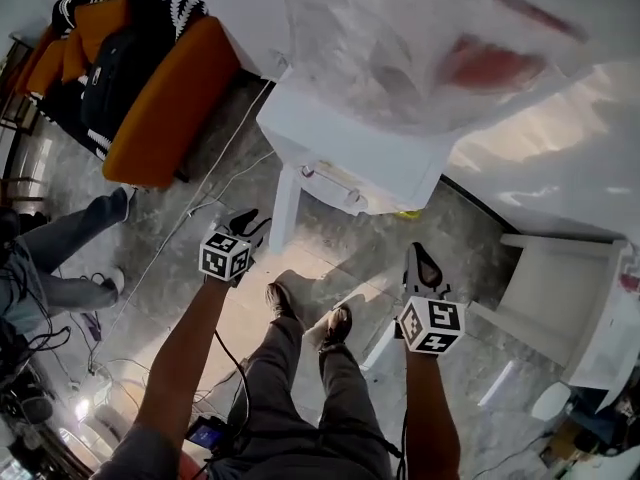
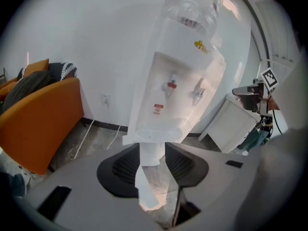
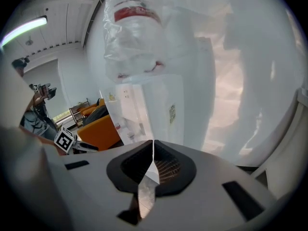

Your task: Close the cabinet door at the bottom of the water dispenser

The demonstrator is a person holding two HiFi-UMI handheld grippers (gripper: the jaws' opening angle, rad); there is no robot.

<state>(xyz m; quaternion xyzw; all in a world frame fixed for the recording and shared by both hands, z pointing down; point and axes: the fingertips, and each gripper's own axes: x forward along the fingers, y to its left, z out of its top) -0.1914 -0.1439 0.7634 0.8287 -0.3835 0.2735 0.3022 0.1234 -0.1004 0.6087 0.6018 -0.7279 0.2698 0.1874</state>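
A hard shove could rock the tall water dispenser (image 2: 178, 71) and its wrapped bottle (image 3: 132, 37), and a push on the wrong face would, I judge, only swing the cabinet door (image 2: 144, 182) wider or bounce it back unlatched. That door stands open at the dispenser's foot, long axis upright, free edge pointing out from the dispenser's front. Before the dispenser the left gripper (image 1: 248, 222) gapes wide and empty, facing that edge; the right gripper (image 1: 422, 264) has its jaws pressed together on nothing.
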